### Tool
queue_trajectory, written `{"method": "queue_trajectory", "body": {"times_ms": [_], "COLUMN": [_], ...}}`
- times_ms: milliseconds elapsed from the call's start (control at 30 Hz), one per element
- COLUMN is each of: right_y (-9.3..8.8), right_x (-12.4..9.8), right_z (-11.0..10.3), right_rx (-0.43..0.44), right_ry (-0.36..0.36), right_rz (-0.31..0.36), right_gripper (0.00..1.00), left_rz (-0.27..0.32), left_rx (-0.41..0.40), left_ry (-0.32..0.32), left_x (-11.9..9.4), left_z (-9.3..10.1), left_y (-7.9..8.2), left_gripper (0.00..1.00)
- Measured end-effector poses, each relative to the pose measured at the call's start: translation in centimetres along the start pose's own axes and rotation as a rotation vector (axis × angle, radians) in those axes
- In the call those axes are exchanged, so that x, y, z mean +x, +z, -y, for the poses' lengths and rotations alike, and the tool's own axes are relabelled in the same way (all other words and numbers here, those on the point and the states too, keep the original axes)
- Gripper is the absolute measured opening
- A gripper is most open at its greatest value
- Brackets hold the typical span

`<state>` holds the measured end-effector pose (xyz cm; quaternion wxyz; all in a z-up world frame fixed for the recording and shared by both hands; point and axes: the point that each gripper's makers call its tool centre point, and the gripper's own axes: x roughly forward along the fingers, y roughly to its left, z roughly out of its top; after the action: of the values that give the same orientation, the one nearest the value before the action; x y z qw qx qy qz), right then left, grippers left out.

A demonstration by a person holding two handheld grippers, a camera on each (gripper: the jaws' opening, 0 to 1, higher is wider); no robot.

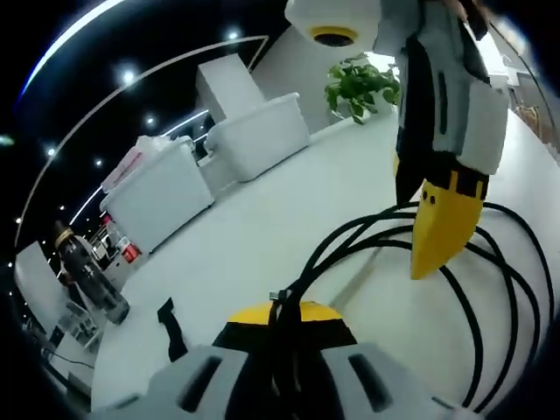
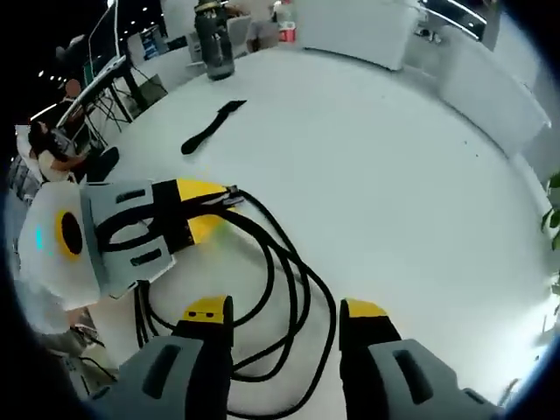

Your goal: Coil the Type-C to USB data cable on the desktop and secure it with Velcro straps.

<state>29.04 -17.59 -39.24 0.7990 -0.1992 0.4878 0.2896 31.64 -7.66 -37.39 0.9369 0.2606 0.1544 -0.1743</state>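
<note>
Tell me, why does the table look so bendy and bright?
Left gripper view: the fisheye lens curves the white table, and the plant behind glows with glare. Right gripper view: the table edge bends too, light washes it pale, and the black cable casts soft shadows.

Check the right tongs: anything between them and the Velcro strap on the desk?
Yes. The coiled black cable lies on the white desk directly ahead of the open right tongs, and the left tongs, shut on the cable, sit beyond it. The Velcro strap lies farther out, apart from both.
</note>
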Motion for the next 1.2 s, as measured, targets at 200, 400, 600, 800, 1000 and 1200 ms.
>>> {"method": "queue_trajectory", "body": {"times_ms": [200, 400, 600, 800, 1000, 1200], "right_y": [-0.3, -0.1, -0.3, -0.3, 0.5, 2.2], "right_x": [0.0, -0.1, -0.1, -0.2, -0.2, -0.3], "right_z": [0.0, -0.8, -1.5, -1.7, -0.9, -1.5], "right_rx": [-0.065, -0.158, -0.302, -0.429, -0.590, -0.782], "right_ry": [0.016, 0.058, 0.102, 0.100, 0.016, 0.020], "right_rz": [-0.037, -0.052, -0.059, -0.043, -0.022, 0.054], "right_gripper": [0.39, 0.20, 0.07, 0.07, 0.05, 0.04], "left_rz": [0.015, 0.054, 0.110, 0.111, 0.127, 0.149], "left_rx": [-0.005, 0.037, -0.059, -0.139, -0.173, -0.171], "left_ry": [-0.023, -0.031, -0.117, -0.208, -0.243, -0.308], "left_x": [-0.1, -0.3, -0.6, -0.6, 0.7, 0.2], "left_z": [0.2, -0.1, 0.3, 1.4, 1.6, 3.8], "left_y": [0.1, 0.3, 0.9, 0.7, 1.4, 1.6], "left_gripper": [0.11, 0.21, 0.37, 0.41, 0.36, 0.29]}}
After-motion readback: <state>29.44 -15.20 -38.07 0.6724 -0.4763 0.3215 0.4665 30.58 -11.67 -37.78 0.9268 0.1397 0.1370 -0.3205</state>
